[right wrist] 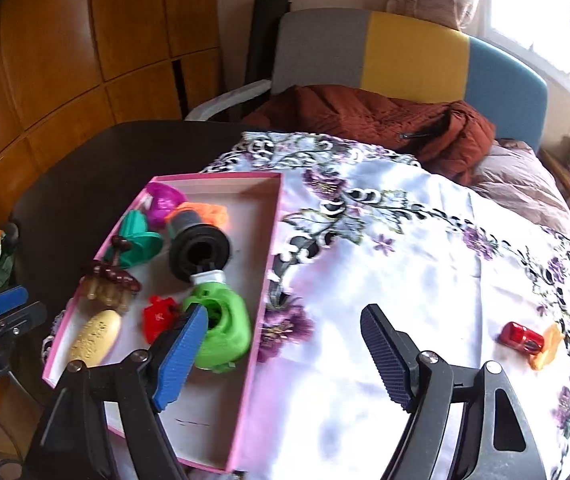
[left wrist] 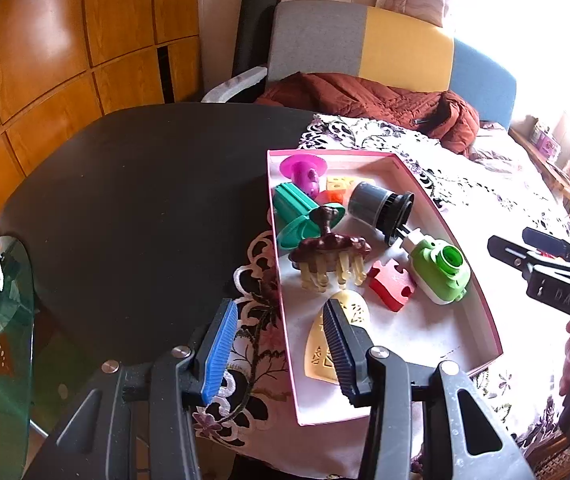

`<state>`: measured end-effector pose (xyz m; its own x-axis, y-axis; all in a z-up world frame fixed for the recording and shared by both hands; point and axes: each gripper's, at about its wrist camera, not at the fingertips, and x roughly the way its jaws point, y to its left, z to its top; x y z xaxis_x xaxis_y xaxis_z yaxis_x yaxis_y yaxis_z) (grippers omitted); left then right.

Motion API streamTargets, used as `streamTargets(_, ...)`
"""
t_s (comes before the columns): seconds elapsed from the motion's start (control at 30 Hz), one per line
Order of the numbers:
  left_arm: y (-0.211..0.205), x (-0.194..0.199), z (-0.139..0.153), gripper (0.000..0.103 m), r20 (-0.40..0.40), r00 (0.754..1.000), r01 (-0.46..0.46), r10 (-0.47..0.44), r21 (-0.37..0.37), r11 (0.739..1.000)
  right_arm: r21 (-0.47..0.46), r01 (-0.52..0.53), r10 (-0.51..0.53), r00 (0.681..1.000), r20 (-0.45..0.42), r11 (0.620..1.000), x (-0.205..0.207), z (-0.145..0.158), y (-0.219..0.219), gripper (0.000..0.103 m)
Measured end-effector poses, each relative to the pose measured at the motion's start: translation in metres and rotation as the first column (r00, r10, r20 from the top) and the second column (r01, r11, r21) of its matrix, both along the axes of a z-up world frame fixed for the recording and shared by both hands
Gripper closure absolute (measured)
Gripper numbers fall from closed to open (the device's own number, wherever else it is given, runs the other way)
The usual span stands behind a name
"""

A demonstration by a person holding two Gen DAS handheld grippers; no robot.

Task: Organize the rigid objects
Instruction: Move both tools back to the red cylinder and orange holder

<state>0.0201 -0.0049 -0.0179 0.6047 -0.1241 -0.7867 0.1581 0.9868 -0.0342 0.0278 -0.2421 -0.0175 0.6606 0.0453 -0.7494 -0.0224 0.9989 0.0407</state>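
Left wrist view: the left hand-held gripper [left wrist: 281, 344] hangs with its fingers apart and empty over the near left edge of the pink box [left wrist: 485, 300]. The box holds a green toy camera [left wrist: 441, 272], a red puzzle piece [left wrist: 391, 284], a brown comb [left wrist: 329, 252] and a grey cylinder [left wrist: 377, 206].

Right wrist view: the right hand-held gripper [right wrist: 285, 356] is also apart and empty. A red toy car [right wrist: 521, 336] lies far right on the cloth-covered desk [right wrist: 385, 240], outside the box. It looks light, stiff and slick; gripping across its sides seems best.
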Motion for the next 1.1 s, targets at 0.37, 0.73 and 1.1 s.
streamTargets(0.37,-0.013,-0.001,0.002,0.058,0.007,0.999,0.039,-0.039,0.013,0.999,-0.042,0.167,-0.168,0.986,-0.013,0.985,-0.008,0.004,-0.084,0.02)
streamTargets(0.73,-0.032,-0.003,0.006,0.058,0.017,0.995,0.093,-0.094,0.031,0.995,-0.124,0.372,-0.375,0.927,0.002,0.92,-0.021,0.003,-0.182,0.017)
streamTargets(1.1,-0.071,-0.001,0.01,0.058,0.014,0.982,0.185,-0.187,0.067,0.98,0.005,0.659,-0.658,0.752,-0.034,0.752,-0.053,-0.015,-0.268,0.015)
